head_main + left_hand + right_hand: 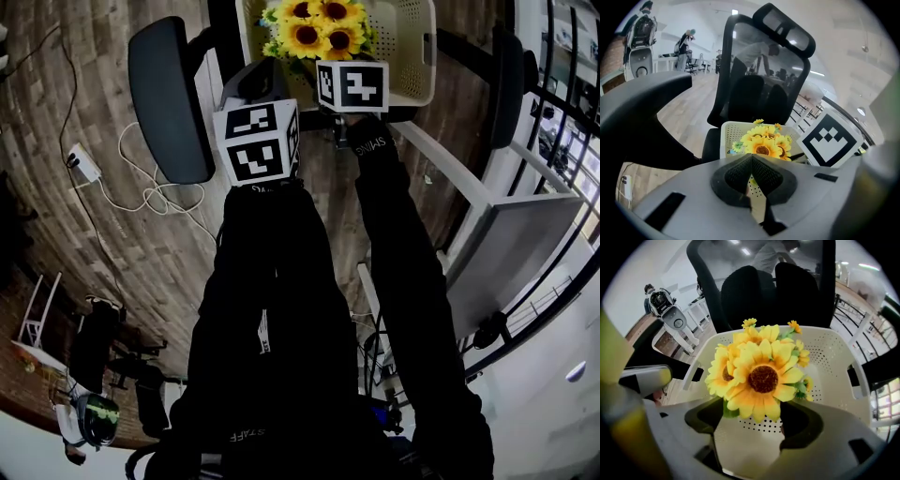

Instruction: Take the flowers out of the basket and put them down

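Observation:
A bunch of yellow sunflowers (319,28) stands in a cream perforated basket (412,56) on a black chair seat. In the right gripper view the sunflowers (759,373) fill the middle, and my right gripper (754,420) is open, its pads on either side of the lowest blooms without pressing them. The basket wall (829,362) rises behind. My left gripper (751,159) is shut with nothing in it, hanging just short of the basket's near rim (729,136), the flowers (764,143) beyond it. In the head view only both marker cubes show, the left (258,141) and the right (352,84).
The black chair's high back (759,61) stands behind the basket. A second dark chair (169,98) is at the left. A white power strip with cable (84,164) lies on the wooden floor. A grey table (506,244) and a railing are at the right.

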`<action>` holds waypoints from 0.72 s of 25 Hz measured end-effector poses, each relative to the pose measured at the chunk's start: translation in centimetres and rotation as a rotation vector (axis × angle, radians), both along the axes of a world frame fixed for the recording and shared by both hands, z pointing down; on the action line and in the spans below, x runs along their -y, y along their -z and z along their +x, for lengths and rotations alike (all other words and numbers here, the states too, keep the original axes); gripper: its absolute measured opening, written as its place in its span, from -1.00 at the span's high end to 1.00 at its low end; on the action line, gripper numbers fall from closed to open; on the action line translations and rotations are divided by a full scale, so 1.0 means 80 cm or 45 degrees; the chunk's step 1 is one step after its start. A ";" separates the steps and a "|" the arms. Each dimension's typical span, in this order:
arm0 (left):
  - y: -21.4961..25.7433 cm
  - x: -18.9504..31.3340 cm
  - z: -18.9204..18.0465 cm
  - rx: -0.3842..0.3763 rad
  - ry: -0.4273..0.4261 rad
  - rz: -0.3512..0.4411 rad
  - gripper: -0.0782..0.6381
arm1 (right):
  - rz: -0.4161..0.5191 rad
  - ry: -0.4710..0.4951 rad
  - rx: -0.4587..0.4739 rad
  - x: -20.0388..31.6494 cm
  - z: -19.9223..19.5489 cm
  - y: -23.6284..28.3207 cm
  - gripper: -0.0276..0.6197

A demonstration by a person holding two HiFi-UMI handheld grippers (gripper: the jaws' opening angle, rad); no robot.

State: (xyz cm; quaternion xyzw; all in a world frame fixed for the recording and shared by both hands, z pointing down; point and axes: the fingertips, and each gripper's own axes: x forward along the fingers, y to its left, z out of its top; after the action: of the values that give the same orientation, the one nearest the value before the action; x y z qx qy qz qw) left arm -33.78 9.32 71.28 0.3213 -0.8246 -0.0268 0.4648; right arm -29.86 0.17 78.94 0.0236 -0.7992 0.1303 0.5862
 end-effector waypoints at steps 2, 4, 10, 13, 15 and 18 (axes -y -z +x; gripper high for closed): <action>-0.001 0.000 -0.005 0.004 0.004 0.008 0.78 | 0.009 0.012 -0.029 0.002 -0.006 -0.009 -0.26; -0.002 0.000 -0.007 0.005 0.001 0.011 0.78 | 0.014 0.008 -0.034 0.004 -0.013 -0.017 -0.27; -0.002 0.003 -0.009 0.014 -0.017 0.018 0.78 | 0.056 -0.013 0.078 0.007 -0.029 -0.027 -0.33; -0.003 0.002 -0.011 0.016 -0.014 0.024 0.78 | 0.050 -0.044 0.129 0.006 -0.035 -0.032 -0.36; -0.005 0.000 -0.014 0.017 -0.009 0.024 0.78 | 0.046 -0.055 0.136 0.006 -0.041 -0.037 -0.37; -0.007 -0.003 -0.017 0.022 -0.005 0.021 0.78 | 0.038 -0.068 0.123 0.004 -0.047 -0.049 -0.44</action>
State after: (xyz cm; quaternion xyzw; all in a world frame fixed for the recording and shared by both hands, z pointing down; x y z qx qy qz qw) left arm -35.12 9.52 71.83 0.3271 -0.8276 -0.0300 0.4552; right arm -33.64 -0.16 82.87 0.0472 -0.8276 0.1348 0.5428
